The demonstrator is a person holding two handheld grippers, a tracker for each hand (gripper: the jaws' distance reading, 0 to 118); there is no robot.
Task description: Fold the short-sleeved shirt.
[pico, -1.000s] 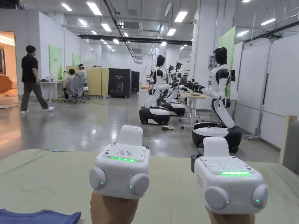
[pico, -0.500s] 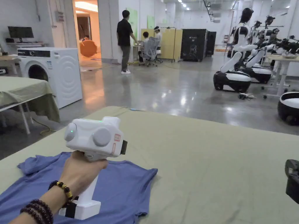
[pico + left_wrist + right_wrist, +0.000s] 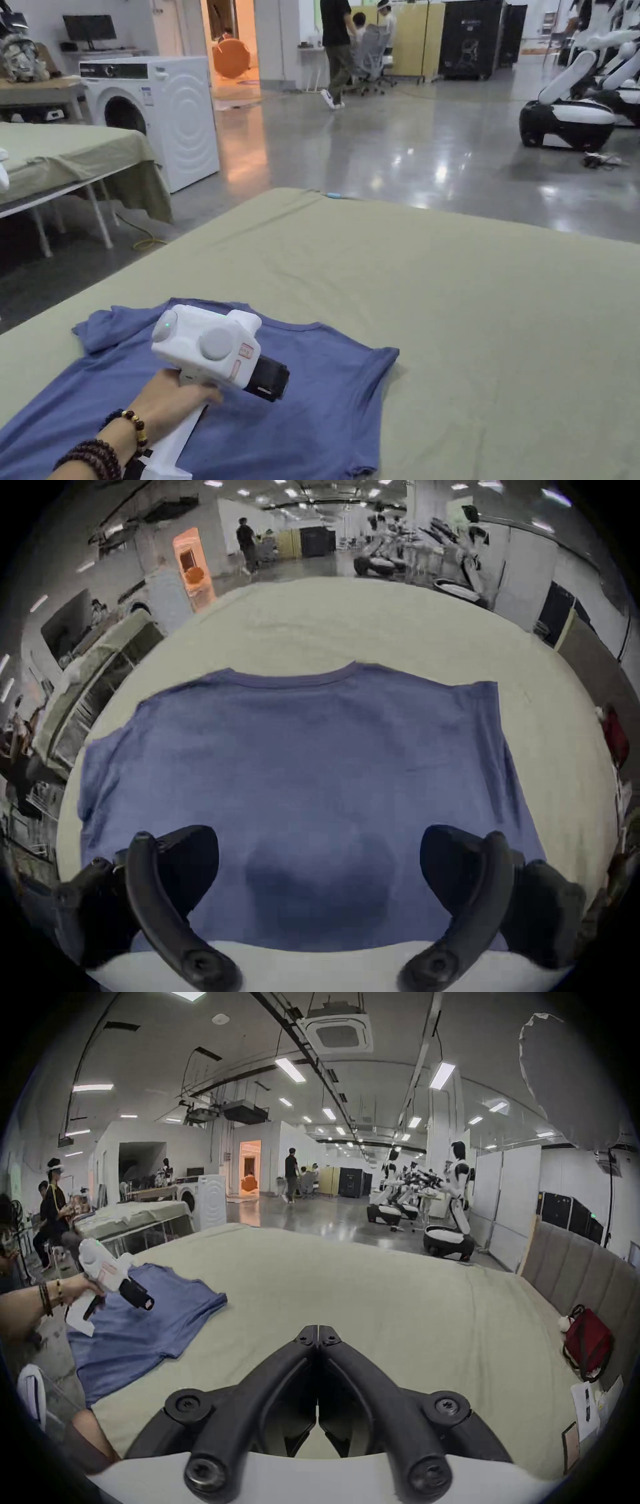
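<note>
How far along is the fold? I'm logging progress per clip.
Done: the blue shirt lies spread flat on the green cover. In hand: the left tool hangs open above it, gripping nothing; the right tool is shut, off the shirt. Left: every fold.

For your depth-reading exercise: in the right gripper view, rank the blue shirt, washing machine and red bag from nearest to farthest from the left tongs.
1. Blue shirt, directly beneath the left tongs.
2. Washing machine, behind, across the floor.
3. Red bag, far right bed edge.
</note>
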